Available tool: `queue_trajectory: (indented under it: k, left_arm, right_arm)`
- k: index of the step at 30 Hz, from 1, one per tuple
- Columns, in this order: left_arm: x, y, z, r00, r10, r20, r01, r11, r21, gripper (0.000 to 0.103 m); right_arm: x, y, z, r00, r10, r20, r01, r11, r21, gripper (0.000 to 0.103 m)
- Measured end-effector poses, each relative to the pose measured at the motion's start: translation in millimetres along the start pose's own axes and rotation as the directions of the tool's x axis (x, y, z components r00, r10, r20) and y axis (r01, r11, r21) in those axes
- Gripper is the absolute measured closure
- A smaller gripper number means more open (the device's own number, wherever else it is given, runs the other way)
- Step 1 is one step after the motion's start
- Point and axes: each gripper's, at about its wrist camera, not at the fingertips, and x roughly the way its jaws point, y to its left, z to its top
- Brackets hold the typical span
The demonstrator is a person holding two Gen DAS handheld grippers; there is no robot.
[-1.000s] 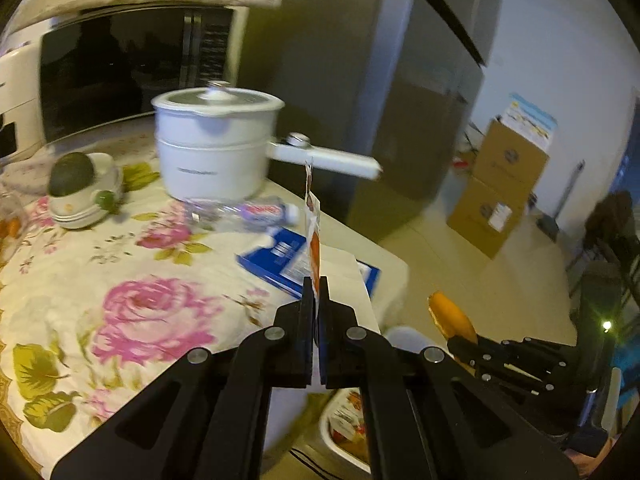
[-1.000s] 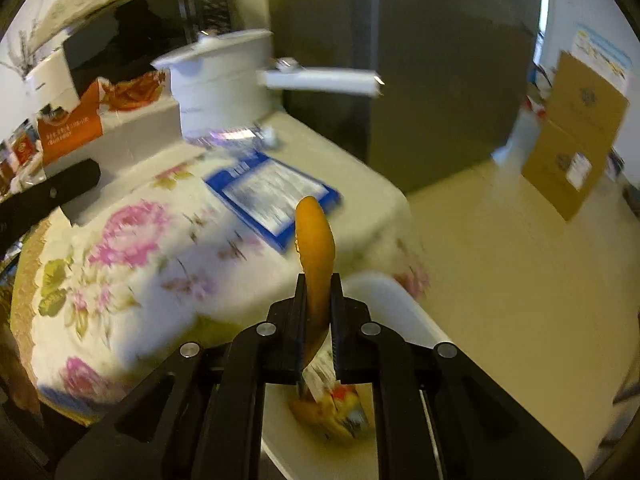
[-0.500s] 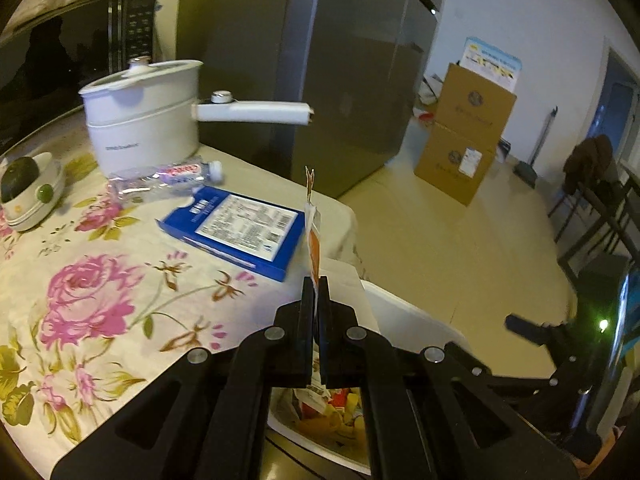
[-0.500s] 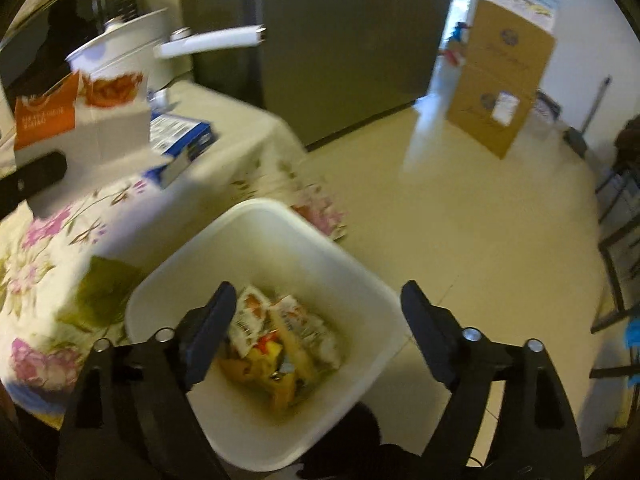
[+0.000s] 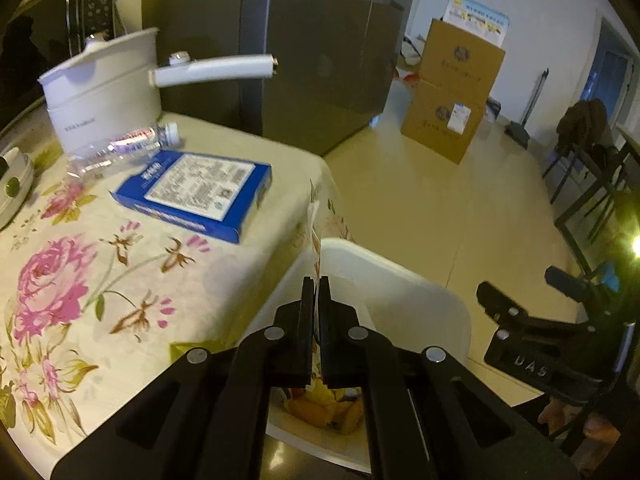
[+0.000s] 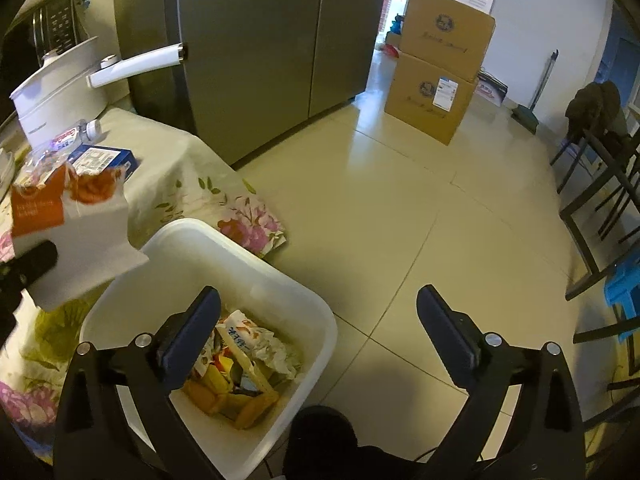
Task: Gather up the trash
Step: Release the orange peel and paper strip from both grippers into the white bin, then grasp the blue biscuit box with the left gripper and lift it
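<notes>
My left gripper (image 5: 318, 284) is shut on a flat white and orange torn packet (image 5: 315, 236), seen edge-on, held over the near rim of the white trash bin (image 5: 404, 280). In the right wrist view the packet (image 6: 68, 236) hangs at the left, above the bin's (image 6: 180, 240) left corner. My right gripper (image 6: 318, 304) is open and empty above the bin, which holds wrappers and orange peel (image 6: 240, 368). On the table lie a blue box (image 5: 192, 188) and an empty plastic bottle (image 5: 120, 148).
The table has a floral cloth (image 5: 80, 272). A white pot with a long handle (image 5: 104, 88) stands at its back. A grey fridge (image 6: 256, 40), stacked cardboard boxes (image 6: 436, 68) and dark chairs (image 6: 600, 184) stand around the tiled floor.
My right gripper opened and dropped the orange peel into the bin, then drew back over it. My left gripper carried the packet from above the table to the bin's rim.
</notes>
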Motion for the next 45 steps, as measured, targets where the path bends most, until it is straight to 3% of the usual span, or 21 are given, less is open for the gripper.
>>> queue_trajectory:
  k: [2, 3, 7, 9, 12, 17, 19, 22, 25, 29, 31, 35, 38, 41, 45]
  left_arm:
    - [7.2, -0.3, -2.0, 1.0, -0.006, -0.027, 0.006, 1.0, -0.003, 0.099]
    - [10.4, 0.0, -3.0, 0.999, -0.008, -0.04, 0.008, 1.0, -0.004, 0.094]
    - [17.2, 2.3, -6.6, 0.998, -0.01, -0.063, 0.008, 1.0, -0.028, 0.058]
    - [18.7, 2.4, -7.3, 0.998, -0.006, -0.069, 0.004, 1.0, -0.024, 0.057]
    - [19.9, 3.5, -8.6, 0.997, 0.004, -0.075, -0.006, 1.0, -0.026, 0.044]
    - [21.3, 10.4, -7.6, 0.996, 0.041, -0.078, -0.045, 0.998, -0.046, 0.033]
    - [21.4, 16.8, -4.5, 0.995, 0.076, -0.068, -0.081, 0.994, -0.072, 0.02]
    - [23.8, 39.3, 5.8, 0.987, 0.145, -0.066, -0.155, 0.969, -0.19, 0.013]
    - [31.9, 75.2, 20.7, 0.986, 0.141, -0.088, -0.165, 0.894, -0.417, 0.01]
    - [52.8, 117.0, 49.2, 0.986, 0.102, -0.131, -0.164, 0.735, -0.658, 0.008]
    - [65.9, 133.9, 66.9, 0.979, 0.117, -0.166, -0.201, 0.666, -0.719, 0.008]
    - [82.7, 156.3, 86.7, 0.951, 0.216, -0.221, -0.306, 0.563, -0.768, 0.007]
    - [99.2, 166.6, 93.1, 0.922, 0.26, -0.286, -0.382, 0.499, -0.778, 0.007]
    - [111.1, 171.9, 97.0, 0.91, 0.274, -0.31, -0.407, 0.459, -0.79, 0.007]
    - [124.8, 170.3, 106.0, 0.899, 0.276, -0.339, -0.434, 0.469, -0.77, 0.007]
  right_arm:
    - [-1.0, -3.0, -1.1, 1.0, -0.001, -0.004, 0.001, 1.0, 0.007, 0.008]
    - [-1.2, -3.9, -1.2, 1.0, -0.002, -0.006, 0.002, 1.0, 0.01, 0.008]
    - [-0.1, -5.0, -0.7, 1.0, -0.002, -0.011, 0.002, 1.0, 0.018, 0.008]
    - [-0.2, -4.9, -0.4, 1.0, -0.003, -0.01, 0.003, 1.0, 0.023, 0.008]
    - [-0.5, -7.4, 0.3, 1.0, 0.0, -0.009, 0.0, 0.999, 0.04, 0.008]
    - [-1.7, -11.3, 0.9, 1.0, 0.026, -0.016, -0.025, 0.997, 0.07, 0.007]
    - [-2.1, -11.3, 1.1, 0.999, 0.043, -0.021, -0.041, 0.996, 0.076, 0.007]
    - [-2.5, -11.9, 3.4, 0.996, 0.083, -0.031, -0.08, 0.993, 0.087, 0.007]
    - [-2.7, -14.6, 6.2, 0.991, 0.128, -0.04, -0.123, 0.986, 0.112, 0.007]
    - [-2.0, -22.5, 10.1, 0.982, 0.181, -0.044, -0.172, 0.971, 0.163, 0.007]
    - [0.8, -27.5, 12.0, 0.976, 0.211, -0.055, -0.197, 0.962, 0.189, 0.007]
    - [8.9, -34.3, 13.7, 0.954, 0.285, -0.093, -0.257, 0.937, 0.238, 0.007]
    - [9.4, -35.7, 15.8, 0.947, 0.308, -0.093, -0.278, 0.928, 0.247, 0.007]
    - [7.6, -33.7, 19.5, 0.947, 0.312, -0.08, -0.287, 0.93, 0.231, 0.007]
    - [9.7, -31.9, 23.0, 0.934, 0.344, -0.092, -0.317, 0.921, 0.228, 0.007]
